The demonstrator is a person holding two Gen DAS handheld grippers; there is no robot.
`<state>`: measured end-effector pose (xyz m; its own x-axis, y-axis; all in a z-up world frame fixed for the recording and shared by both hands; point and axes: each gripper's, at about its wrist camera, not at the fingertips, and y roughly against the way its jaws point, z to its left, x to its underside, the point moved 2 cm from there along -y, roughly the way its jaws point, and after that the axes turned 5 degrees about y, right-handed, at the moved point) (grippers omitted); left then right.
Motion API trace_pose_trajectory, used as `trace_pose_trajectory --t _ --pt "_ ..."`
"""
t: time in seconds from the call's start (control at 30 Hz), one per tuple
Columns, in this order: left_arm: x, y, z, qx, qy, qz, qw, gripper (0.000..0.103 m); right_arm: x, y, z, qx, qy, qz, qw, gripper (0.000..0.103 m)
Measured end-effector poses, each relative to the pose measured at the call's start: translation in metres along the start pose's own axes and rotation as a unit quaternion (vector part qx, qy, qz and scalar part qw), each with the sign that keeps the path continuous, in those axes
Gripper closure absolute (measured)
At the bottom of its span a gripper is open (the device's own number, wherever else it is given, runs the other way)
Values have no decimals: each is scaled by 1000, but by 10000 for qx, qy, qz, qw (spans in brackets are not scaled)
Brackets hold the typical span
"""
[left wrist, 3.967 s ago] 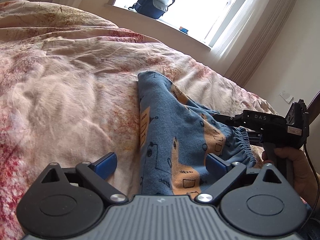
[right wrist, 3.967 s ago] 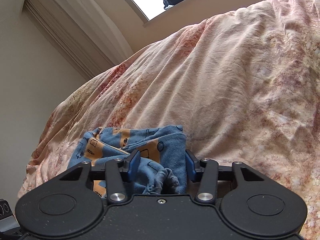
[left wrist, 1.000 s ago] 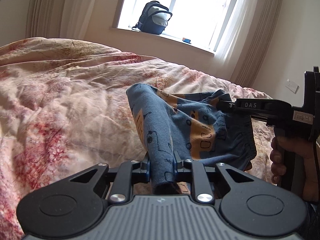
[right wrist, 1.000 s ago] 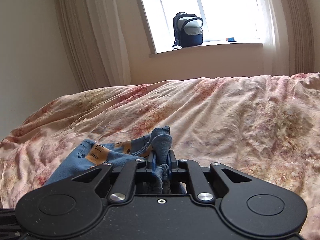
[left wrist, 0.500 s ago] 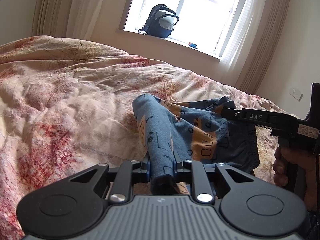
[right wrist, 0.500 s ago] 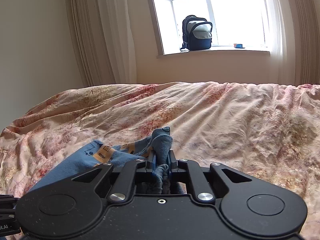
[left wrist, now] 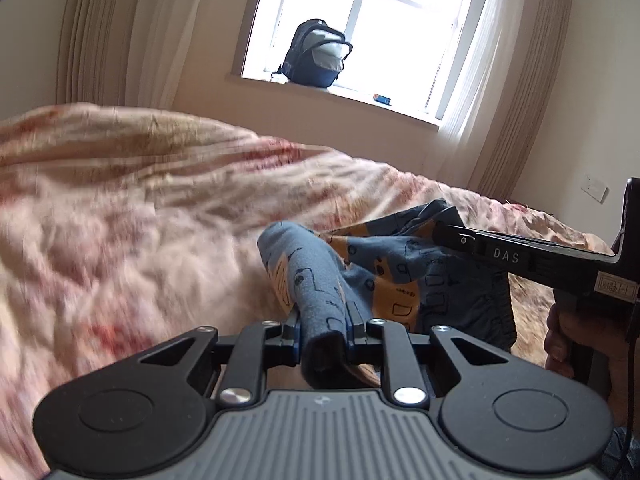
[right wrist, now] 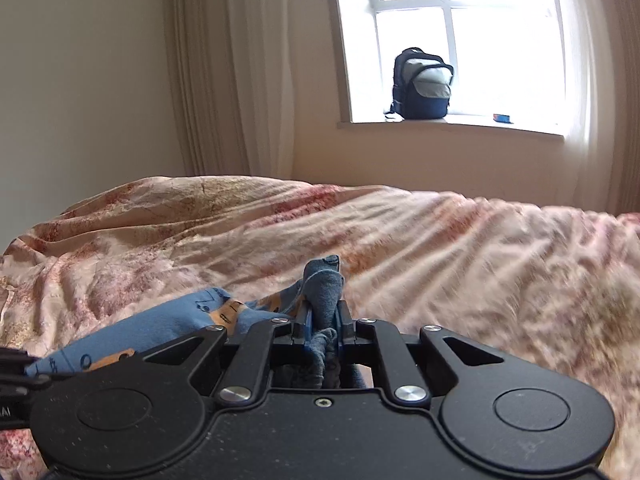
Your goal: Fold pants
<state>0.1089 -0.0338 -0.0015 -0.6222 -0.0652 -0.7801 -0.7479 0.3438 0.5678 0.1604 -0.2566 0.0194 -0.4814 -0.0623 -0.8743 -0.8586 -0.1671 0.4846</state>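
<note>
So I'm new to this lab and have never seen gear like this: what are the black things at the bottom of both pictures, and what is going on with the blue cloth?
Each black thing is a hand-held gripper, a two-fingered clamp that a person carries, one in each hand. A wide-angle camera sits on each and looks forward along its fingers, so each picture is that tool's own view.

In the left view, the left hand-held gripper is shut on a fold of the blue patterned pants. To its right you see the other tool from the side, with the hand gripping its handle.

In the right view, the right hand-held gripper is shut on another bunch of the same pants.

The pants hang between the two over a bed with a pink floral duvet. A backpack stands on the windowsill behind.
</note>
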Motion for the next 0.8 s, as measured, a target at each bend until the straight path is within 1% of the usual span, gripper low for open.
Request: trace_pose_trajectory --t 0.13,0.2,0.23,0.27,0.33,0.43,0.5,0.53,0.6,0.67,0.73,0.8 --pt "-26 -7 12 -125 -305 -559 9979 82 -32 -25 8 -88 42 -276 9996 92" --pt "-30 -17 25 -116 -326 -864 9957 82 -44 -41 13 -113 159 -362 9992 92" --pt "-29 -24 34 -109 -224 -989 9948 82 -48 -51 15 -126 178 -370 9991 92" --pt "-28 -34 44 -154 -21 -954 9953 82 -49 -62 17 -146 174 -359 9991 92" --pt "-24 -56 64 -249 384 -672 9967 82 -46 -86 19 -187 190 -265 9993 92" --pt "-12 -81 83 -421 567 -228 9972 82 -32 -122 21 -163 344 93 9992 92" --pt "-5 -89 90 -407 772 -32 9962 81 -17 -140 18 -122 288 403 9987 92" --pt "-3 -92 91 -410 847 32 9956 81 -11 -145 16 -82 267 489 9984 92" --pt "-1 -93 92 -440 813 46 9957 81 -3 -149 10 -72 204 529 9984 92" --pt "-1 -91 90 -483 651 33 9967 81 0 -150 6 -105 124 526 9985 92" --pt "-1 -91 87 -514 543 26 9972 81 1 -152 5 -100 142 534 9984 92" --pt "-1 -92 88 -518 541 35 9972 81 2 -152 6 -95 181 530 9984 91"
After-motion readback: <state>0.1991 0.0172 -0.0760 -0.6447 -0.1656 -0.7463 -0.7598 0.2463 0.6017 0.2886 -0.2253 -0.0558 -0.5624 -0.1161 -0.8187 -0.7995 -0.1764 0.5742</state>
